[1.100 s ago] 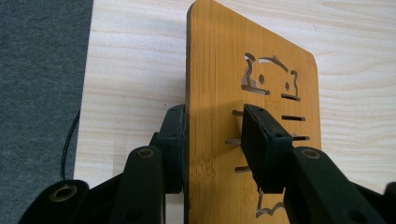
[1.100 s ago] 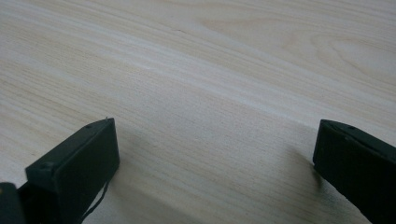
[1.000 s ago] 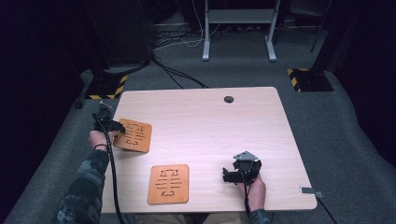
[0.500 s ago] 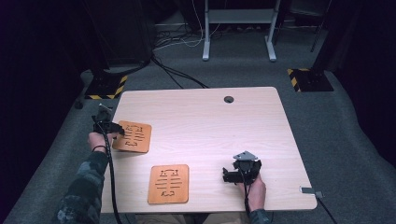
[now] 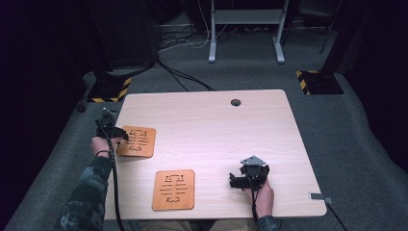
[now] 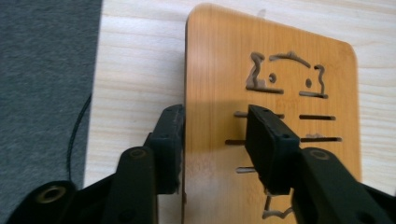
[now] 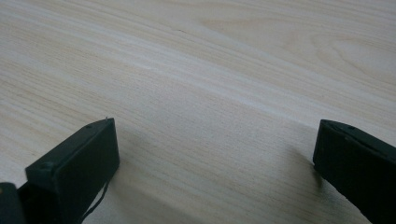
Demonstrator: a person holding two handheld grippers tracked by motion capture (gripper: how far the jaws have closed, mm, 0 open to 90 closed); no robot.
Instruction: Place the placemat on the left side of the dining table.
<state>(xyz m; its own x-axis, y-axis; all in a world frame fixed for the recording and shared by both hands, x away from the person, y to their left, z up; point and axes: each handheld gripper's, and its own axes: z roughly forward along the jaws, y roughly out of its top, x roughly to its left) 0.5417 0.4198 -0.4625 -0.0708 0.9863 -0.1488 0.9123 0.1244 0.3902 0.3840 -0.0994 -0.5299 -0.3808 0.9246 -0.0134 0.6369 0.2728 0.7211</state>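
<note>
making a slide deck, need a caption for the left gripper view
Left gripper straddling the edge of an orange wooden coaster with cut-out slots on a pale wood table.

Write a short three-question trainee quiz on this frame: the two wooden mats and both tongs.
1. True or false: the left tongs straddle the edge of a wooden mat, one jaw above it and one below.
2. Which mat is being gripped? A) the one near the table's left edge B) the one near the front edge
3. Fill in: in the right gripper view the jaws of the right tongs stand wide ____ over bare table.

Key: 1 true; 2 A; 3 apart.
</note>
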